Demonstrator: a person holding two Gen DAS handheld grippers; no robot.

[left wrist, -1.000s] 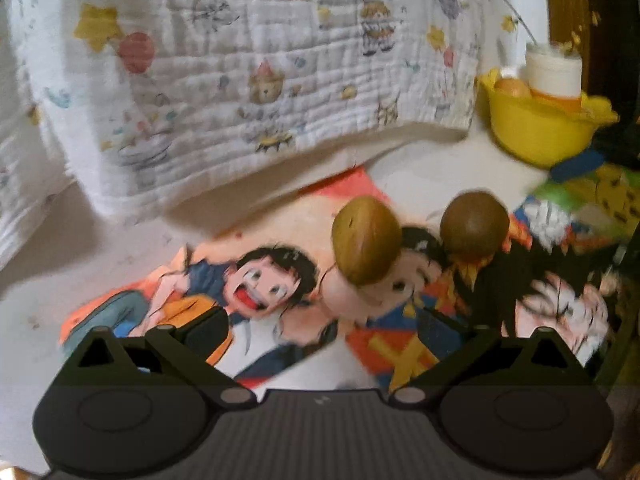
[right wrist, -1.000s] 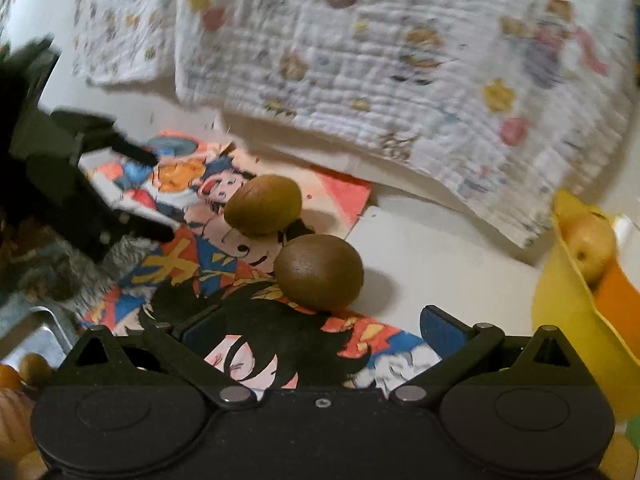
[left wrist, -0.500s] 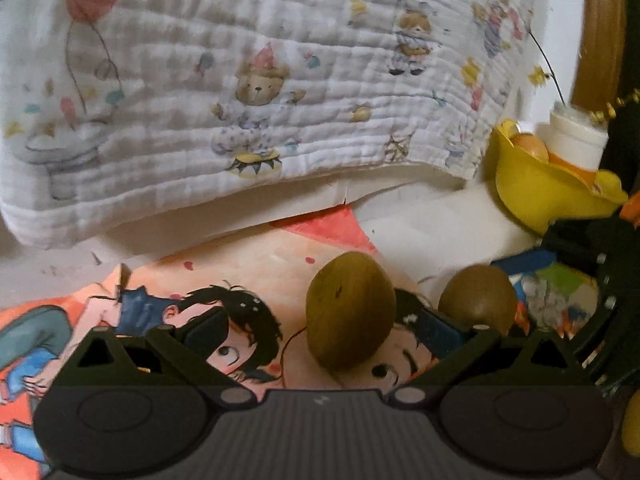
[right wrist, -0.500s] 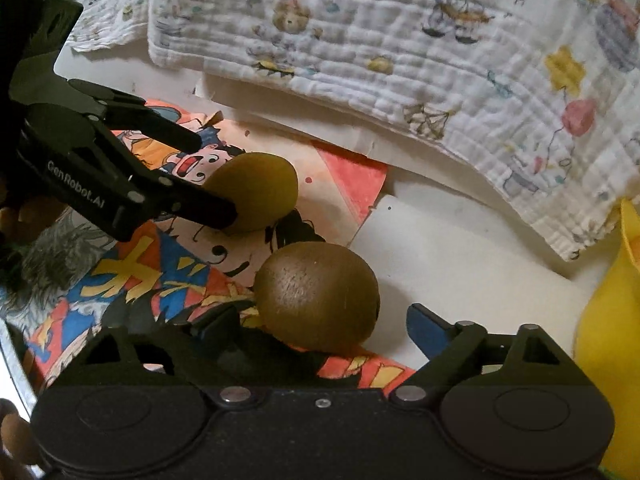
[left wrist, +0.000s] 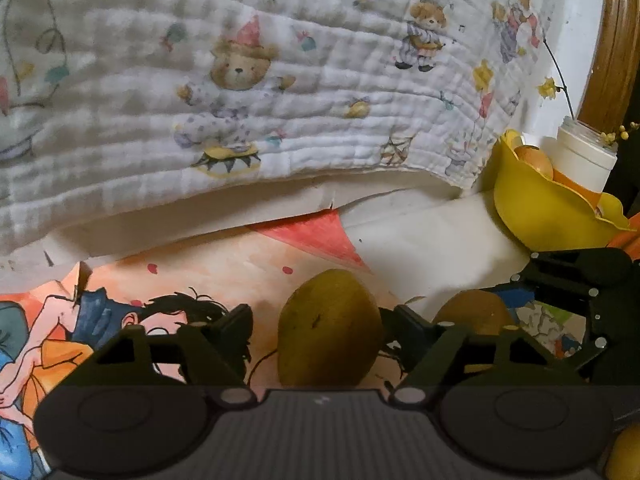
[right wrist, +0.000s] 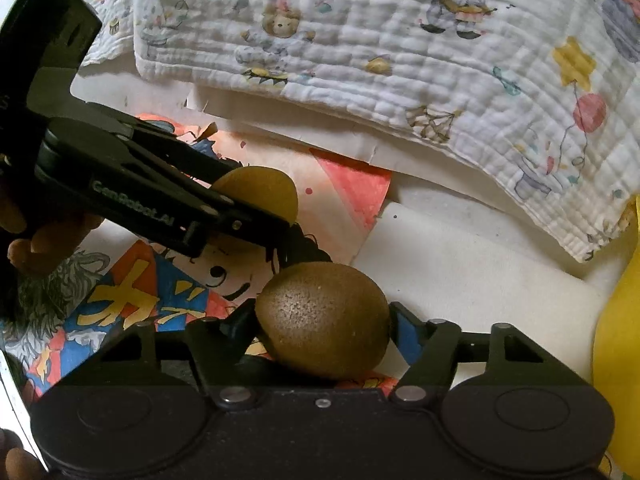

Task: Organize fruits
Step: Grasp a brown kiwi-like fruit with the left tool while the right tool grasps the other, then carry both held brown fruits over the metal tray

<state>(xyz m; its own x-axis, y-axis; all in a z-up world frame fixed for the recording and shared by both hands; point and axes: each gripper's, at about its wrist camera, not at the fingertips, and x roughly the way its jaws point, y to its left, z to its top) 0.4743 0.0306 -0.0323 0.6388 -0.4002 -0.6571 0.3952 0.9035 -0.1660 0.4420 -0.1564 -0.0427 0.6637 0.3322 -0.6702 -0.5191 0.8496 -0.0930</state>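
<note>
A: Both kiwis sit on the comic poster (right wrist: pixel 132 292). Left hand-held gripper (left wrist: pixel 316 328) closing around the greener kiwi (left wrist: pixel 330 330), right hand-held gripper (right wrist: pixel 320 320) around the brown kiwi (right wrist: pixel 324 318).

B: Light, fuzzy, bruisable, I'd guess. Pinch the middle gently.

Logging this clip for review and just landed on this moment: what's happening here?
A person is working two handheld tools at once, each closing around its own kiwi on a cartoon-print sheet. The left tool straddles the greener kiwi, with a gap showing at its left finger. The right tool brackets the browner kiwi, both fingers at its sides. Neither kiwi is lifted yet. A yellow bowl already holding fruit sits off to the right, beside a printed quilt.
</note>
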